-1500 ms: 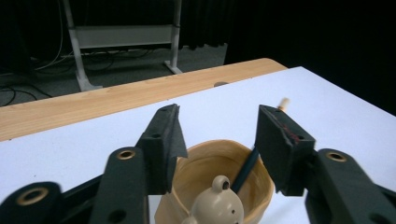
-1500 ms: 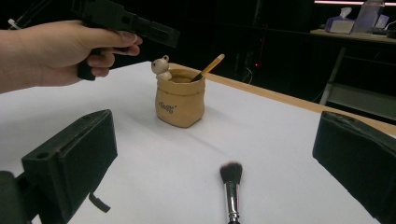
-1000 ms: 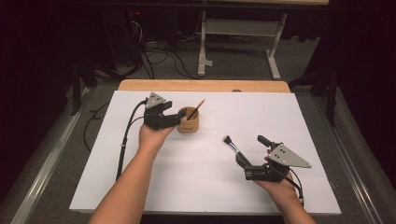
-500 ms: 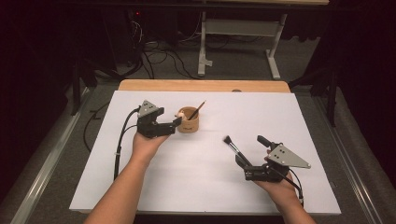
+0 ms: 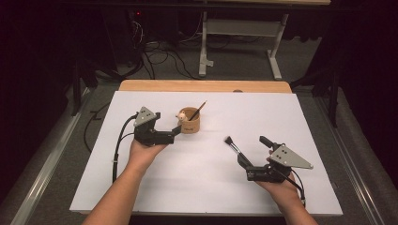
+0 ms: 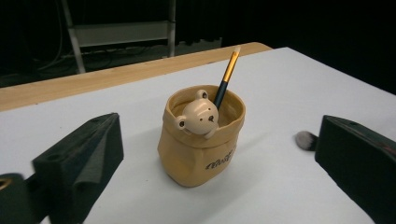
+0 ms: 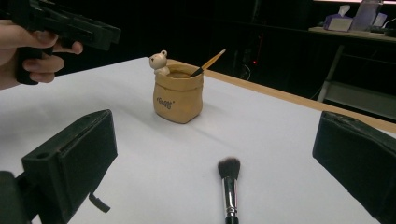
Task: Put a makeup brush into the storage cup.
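Your left gripper (image 5: 177,131) has black jaws, and so does your right gripper (image 5: 241,161). Right in front of the left one sits a tan pot (image 6: 201,140) with a cream bear face and dark writing. The thin brush (image 6: 226,78) inside is gold and black. The makeup brush (image 7: 229,186) between the right jaws has dark bristles and a shiny silver neck. The table sheet (image 5: 281,117) is white.

- The tan bear pot (image 5: 190,123) stands on the white desk (image 5: 206,187), just ahead of the left gripper (image 5: 176,131), whose fingers have just been opening with nothing between them.
- A thin brush (image 5: 199,110) leans out of the pot, up and to the right.
- The makeup brush (image 5: 233,146) lies ahead of the right gripper (image 5: 241,161).
- Bare desk separates pot and makeup brush.
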Demonstrator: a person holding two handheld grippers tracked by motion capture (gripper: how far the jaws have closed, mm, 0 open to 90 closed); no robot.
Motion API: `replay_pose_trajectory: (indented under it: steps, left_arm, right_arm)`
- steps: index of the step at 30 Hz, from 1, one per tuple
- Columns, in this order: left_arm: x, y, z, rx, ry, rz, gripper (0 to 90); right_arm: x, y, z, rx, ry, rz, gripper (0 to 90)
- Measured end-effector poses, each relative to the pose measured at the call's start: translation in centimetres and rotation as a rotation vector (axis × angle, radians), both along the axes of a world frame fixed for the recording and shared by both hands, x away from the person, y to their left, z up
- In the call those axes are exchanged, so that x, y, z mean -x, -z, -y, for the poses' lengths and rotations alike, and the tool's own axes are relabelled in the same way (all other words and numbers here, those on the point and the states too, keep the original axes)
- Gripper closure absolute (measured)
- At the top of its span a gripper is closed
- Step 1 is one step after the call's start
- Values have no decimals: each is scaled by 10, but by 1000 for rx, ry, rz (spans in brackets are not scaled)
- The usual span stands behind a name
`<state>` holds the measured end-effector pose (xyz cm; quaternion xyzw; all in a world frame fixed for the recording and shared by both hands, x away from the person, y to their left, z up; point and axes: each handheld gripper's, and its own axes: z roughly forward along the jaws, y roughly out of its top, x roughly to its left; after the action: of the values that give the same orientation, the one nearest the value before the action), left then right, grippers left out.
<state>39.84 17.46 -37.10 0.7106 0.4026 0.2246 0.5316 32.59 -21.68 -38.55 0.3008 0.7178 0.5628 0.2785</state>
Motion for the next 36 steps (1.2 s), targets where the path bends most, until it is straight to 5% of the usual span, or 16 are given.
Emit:
replay_pose_trajectory:
  steps: [27, 36]
  left_arm:
    - [47, 7, -3, 31, 24, 22, 1]
    - [69, 12, -4, -6, 50, 32, 1]
  right_arm:
    - [-1, 1, 0, 4, 1, 2, 11]
    - [0, 2, 0, 7, 6, -8, 10]
